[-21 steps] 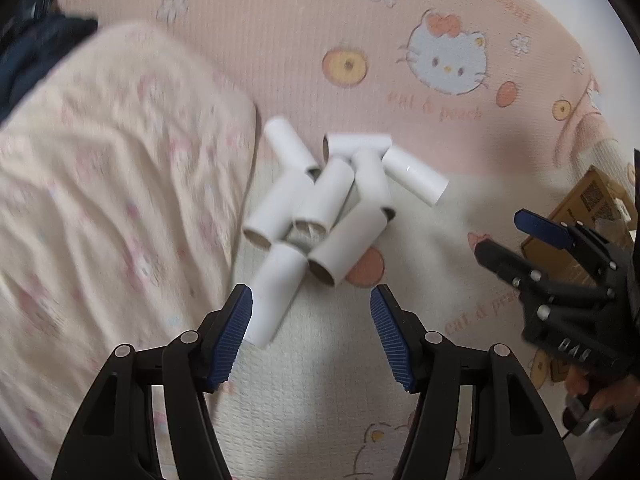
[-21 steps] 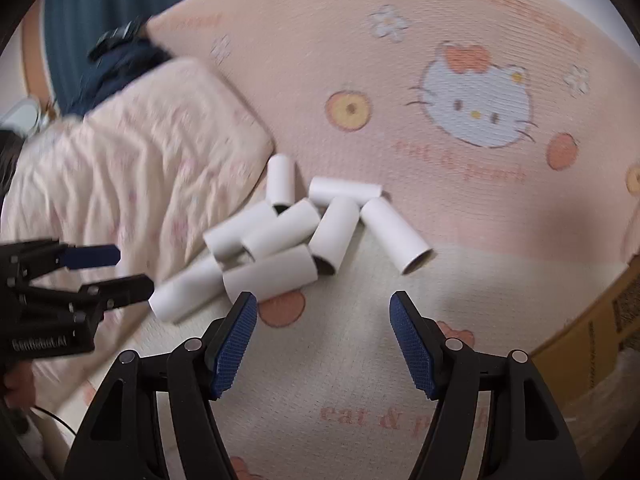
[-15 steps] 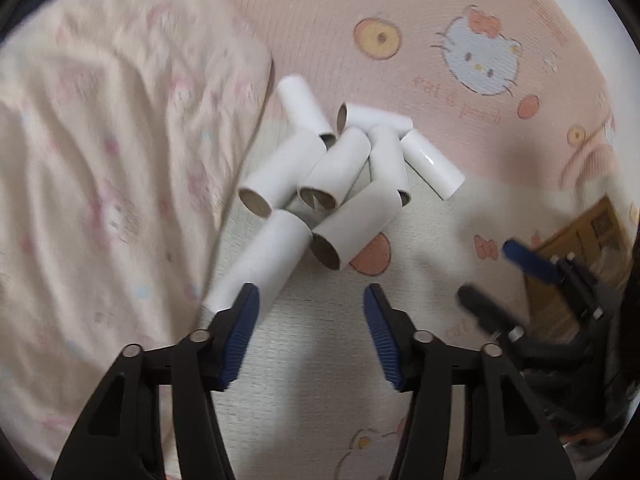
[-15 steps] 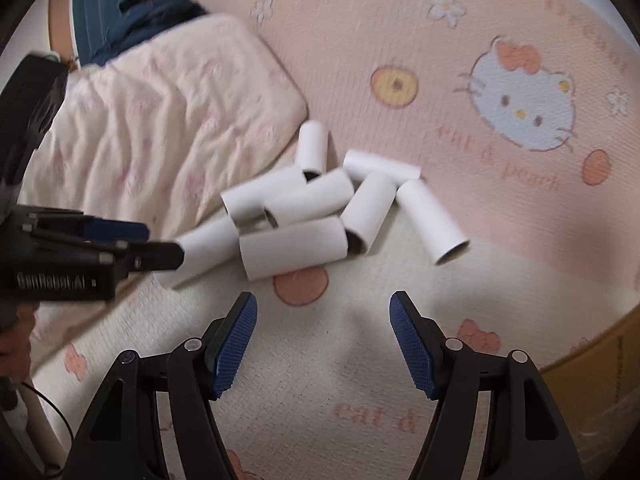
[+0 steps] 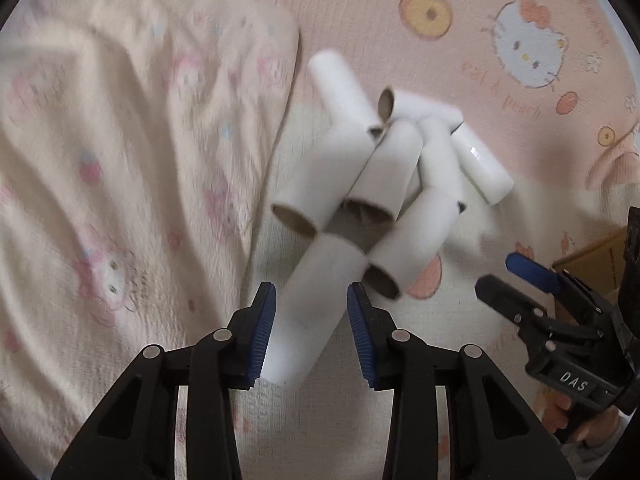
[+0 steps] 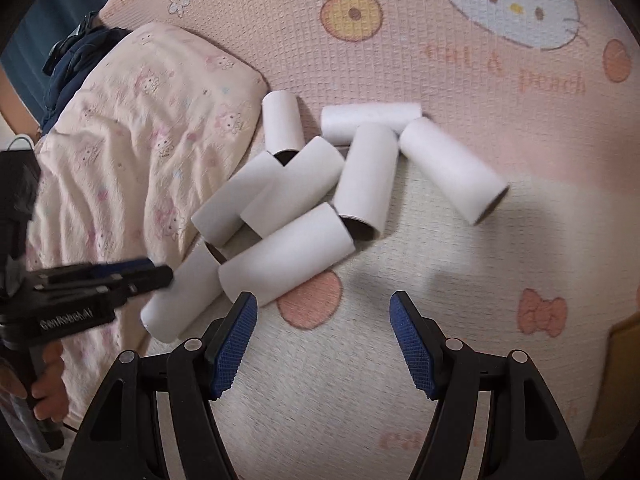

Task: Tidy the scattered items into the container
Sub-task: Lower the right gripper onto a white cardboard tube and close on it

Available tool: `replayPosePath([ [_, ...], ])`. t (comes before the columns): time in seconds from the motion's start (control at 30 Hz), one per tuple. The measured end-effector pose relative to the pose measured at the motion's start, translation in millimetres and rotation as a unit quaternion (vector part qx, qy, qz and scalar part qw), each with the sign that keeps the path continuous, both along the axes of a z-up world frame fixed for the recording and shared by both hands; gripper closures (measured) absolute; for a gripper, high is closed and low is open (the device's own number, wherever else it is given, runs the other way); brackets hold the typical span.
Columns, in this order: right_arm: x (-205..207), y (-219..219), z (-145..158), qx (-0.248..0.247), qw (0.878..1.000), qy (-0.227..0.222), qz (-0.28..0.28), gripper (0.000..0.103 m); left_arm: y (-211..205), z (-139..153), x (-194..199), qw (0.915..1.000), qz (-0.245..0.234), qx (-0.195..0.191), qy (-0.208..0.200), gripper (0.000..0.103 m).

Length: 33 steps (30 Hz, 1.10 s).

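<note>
The nearest white cardboard tube (image 5: pixel 308 304) of the pile (image 6: pixel 320 184) beside the cream pillow (image 5: pixel 120 160) is straddled by the half-open left tongs (image 5: pixel 308 336), ungripped; the right tongs (image 6: pixel 324 344) are spread wide, empty.

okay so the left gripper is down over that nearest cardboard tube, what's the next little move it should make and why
Probably close the left gripper on the nearest tube. The tube already lies between its blue pads, which have not clamped it yet, and it sits at the edge of the pile, so it should lift out without dragging the others. The right gripper is open over bare mat.
</note>
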State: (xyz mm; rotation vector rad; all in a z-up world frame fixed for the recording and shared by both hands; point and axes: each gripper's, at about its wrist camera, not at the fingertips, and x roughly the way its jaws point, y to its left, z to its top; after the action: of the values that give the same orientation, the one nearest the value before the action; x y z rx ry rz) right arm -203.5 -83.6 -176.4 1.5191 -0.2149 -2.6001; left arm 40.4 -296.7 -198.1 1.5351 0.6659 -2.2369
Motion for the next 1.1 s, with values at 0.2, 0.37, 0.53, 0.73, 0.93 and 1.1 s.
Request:
replayPosePath([
  [0.2, -9.2, -5.9, -13.0, -0.034, 0.999, -0.025, 0.007, 0.036, 9.8, 3.6, -6.7, 0.9997, -0.018, -0.016, 0.008, 0.062],
  [0.37, -15.7, -5.8, -19.7, -0.010, 0.999, -0.030, -0.009, 0.036, 21.9, 8.5, -24.7, 0.9990, -0.040, -0.006, 0.016, 0.062],
  [0.53, -23.2, -3.8, -10.2, -0.005, 1.000, -0.023, -0.015, 0.036, 22.0, 7.6, -39.2, 0.9991, -0.034, 0.010, 0.021, 0.066],
  [0.73, -24.4, -2.4, -25.1, 0.000, 0.999, -0.046, -0.010, 0.036, 7.3, -5.7, -58.8, 0.9965, -0.022, 0.073, 0.033, 0.067],
  [0.93, -22.7, -18.4, -29.7, 0.018, 0.999, -0.036, 0.021, 0.036, 17.0, -17.1, -76.7, 0.9950, -0.045, 0.087, 0.016, 0.067],
  [1.1, -21.3, -25.6, -25.4, 0.011, 0.999, -0.025, 0.034, 0.036, 25.4, -19.2, -79.6, 0.9925, -0.051, 0.109, 0.018, 0.067],
])
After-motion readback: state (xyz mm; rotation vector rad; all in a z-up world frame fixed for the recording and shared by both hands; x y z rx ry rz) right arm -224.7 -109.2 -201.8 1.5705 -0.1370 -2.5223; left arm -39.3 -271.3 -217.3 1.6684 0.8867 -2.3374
